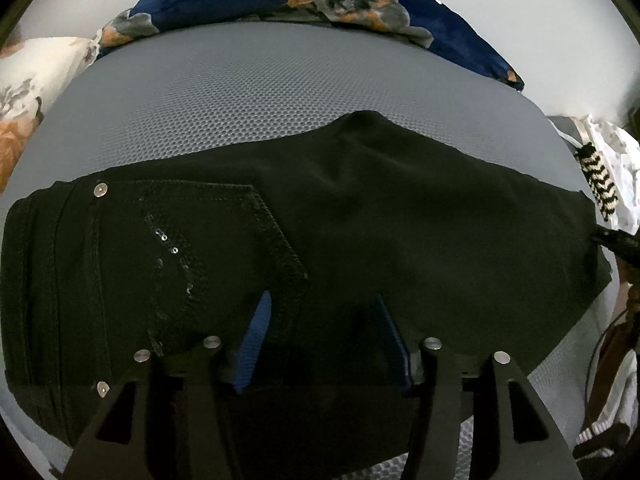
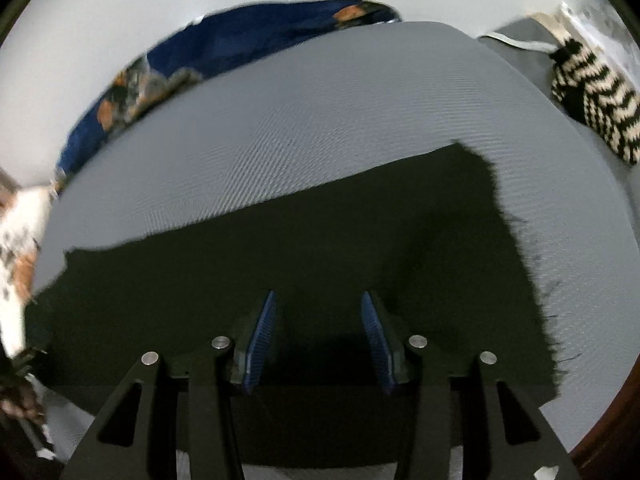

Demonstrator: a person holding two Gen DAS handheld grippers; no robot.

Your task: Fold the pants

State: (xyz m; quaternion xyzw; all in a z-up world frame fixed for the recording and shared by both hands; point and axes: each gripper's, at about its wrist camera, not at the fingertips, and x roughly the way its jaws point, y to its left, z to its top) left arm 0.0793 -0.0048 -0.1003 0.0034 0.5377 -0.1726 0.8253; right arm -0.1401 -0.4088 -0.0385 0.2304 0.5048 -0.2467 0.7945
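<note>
The left claw [image 1: 322, 304] hangs over the black pants [image 1: 360, 216] with its two blue-padded fingers [image 1: 256, 340] spread apart and nothing between them, their tips just above the cloth near the lower corner of a back pocket [image 1: 224, 240] trimmed with sequins. The right claw [image 2: 318, 300] is likewise spread wide and empty, its blue pads [image 2: 262, 336] poised over the leg end of the same pants [image 2: 320, 248], whose frayed hem [image 2: 532, 280] lies to its right. The pants lie flat across a grey textured mat [image 1: 240, 92], waistband toward the left side of the left wrist view, where two metal rivets [image 1: 100, 190] show beside the pocket, and legs running out to the right. Beyond the far edge of the mat sits a dark blue cloth with orange and grey flowers [image 1: 320, 0], and a white flowered cloth [image 1: 24, 80] lies off the mat's left end. Off the right end rests a knitted piece with black and cream zigzags [image 2: 596, 108], next to a pale printed fabric [image 1: 624, 160]. The right wrist view is blurred at its left side.
</note>
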